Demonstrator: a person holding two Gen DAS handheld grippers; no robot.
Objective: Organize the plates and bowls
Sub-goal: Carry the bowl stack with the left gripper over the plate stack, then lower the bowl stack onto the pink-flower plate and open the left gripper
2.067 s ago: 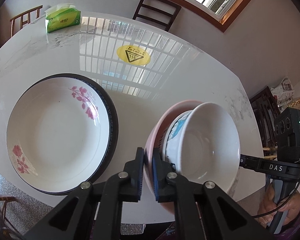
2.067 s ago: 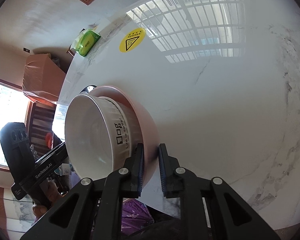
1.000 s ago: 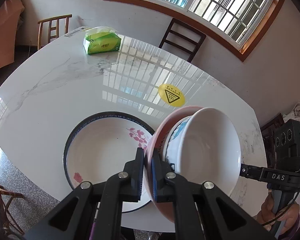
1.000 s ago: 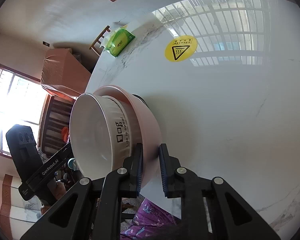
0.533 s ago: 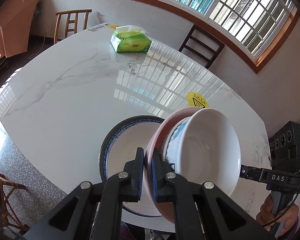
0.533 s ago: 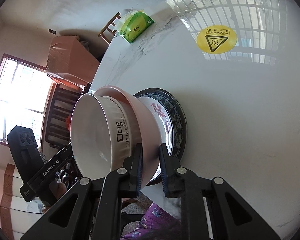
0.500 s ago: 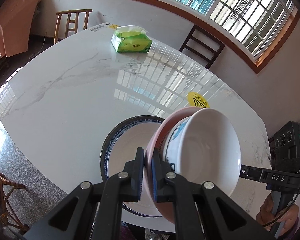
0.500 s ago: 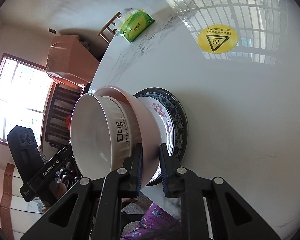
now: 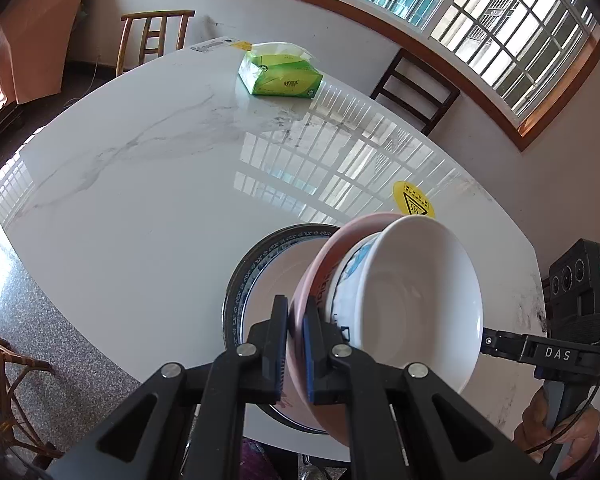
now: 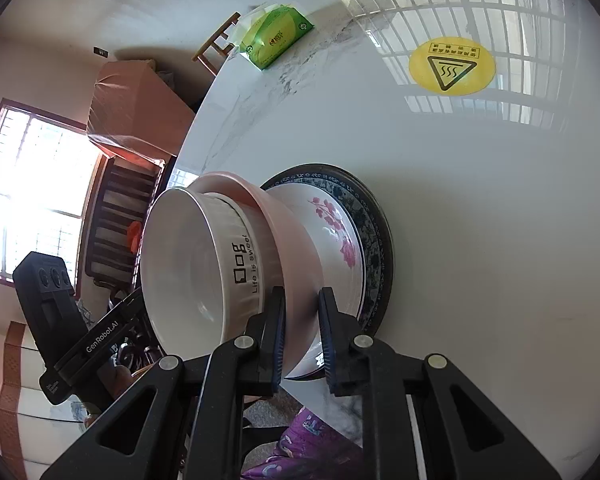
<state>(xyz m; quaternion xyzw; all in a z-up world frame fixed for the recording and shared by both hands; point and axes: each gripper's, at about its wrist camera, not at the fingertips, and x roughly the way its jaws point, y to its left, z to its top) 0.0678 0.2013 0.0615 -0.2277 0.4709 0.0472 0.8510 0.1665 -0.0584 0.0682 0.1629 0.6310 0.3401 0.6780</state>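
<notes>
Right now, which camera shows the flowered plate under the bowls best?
The right wrist view: the flowered plate shows its pink blossoms and dark patterned rim. The left wrist view shows only its left edge, behind the pink bowl.

Pink bowl [image 9: 320, 276] with white bowl [image 9: 412, 300] nested inside, tilted above flower-patterned plate [image 10: 336, 224] stacked on dark-rimmed plate [image 10: 374, 220]; contact with the plates unclear.
</notes>
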